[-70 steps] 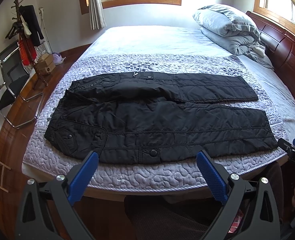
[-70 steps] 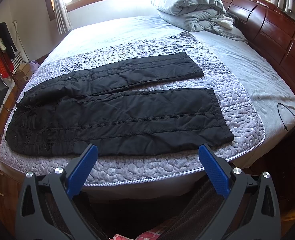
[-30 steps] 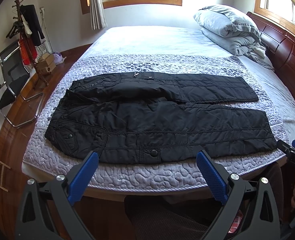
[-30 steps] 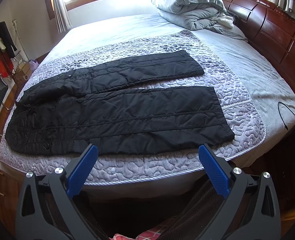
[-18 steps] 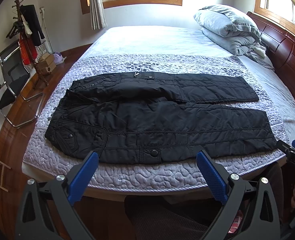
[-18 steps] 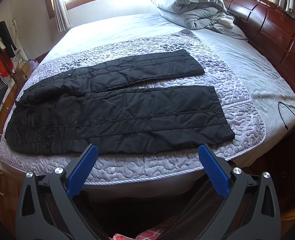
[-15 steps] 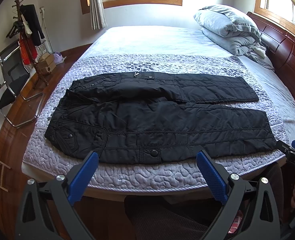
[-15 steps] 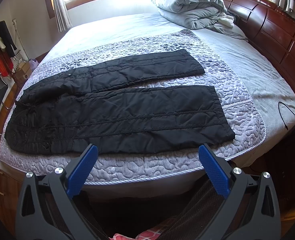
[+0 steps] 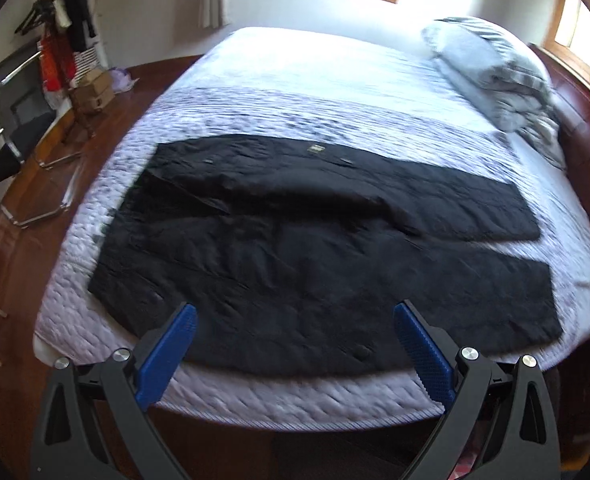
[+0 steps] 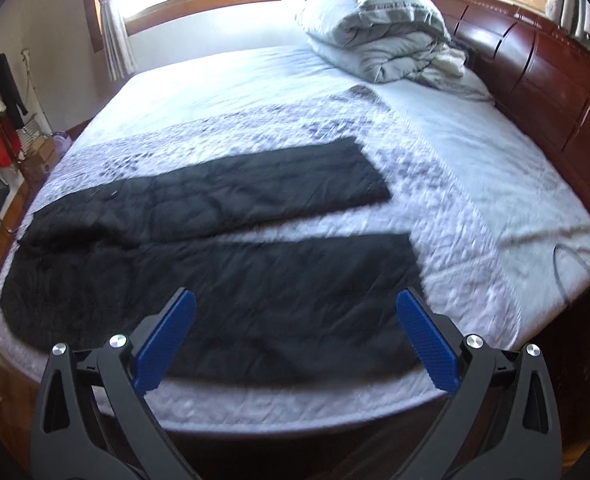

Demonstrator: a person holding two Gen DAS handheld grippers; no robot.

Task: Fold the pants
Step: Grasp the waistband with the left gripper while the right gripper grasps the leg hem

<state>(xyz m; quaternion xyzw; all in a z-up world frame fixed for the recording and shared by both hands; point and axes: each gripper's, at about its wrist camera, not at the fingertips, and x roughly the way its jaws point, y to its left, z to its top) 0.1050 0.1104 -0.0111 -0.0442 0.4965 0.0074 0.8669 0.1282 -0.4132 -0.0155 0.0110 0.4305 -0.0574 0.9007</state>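
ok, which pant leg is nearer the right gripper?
The near leg, along the bed's front edge: the open right gripper frames it. The far leg lies beyond, toward the folded duvet.

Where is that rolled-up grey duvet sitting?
The grey duvet lies at the far right corner of the bed, against the wooden headboard, well beyond the black pants.

Black pants [image 10: 215,264] lie flat across the near half of the bed [image 10: 475,184], waist to the left, both legs running right and splayed apart so a wedge of quilt shows between them. The right tool [image 10: 295,332] hangs over the near leg with its blue pads [image 10: 163,336] spread wide, nothing between them; whether they touch the cloth is hard to say through the blur. A folded grey duvet [image 10: 379,36] sits at the far end by the wooden headboard [image 10: 535,64]. A thin cable [image 10: 567,260] curls on the bed's right edge.
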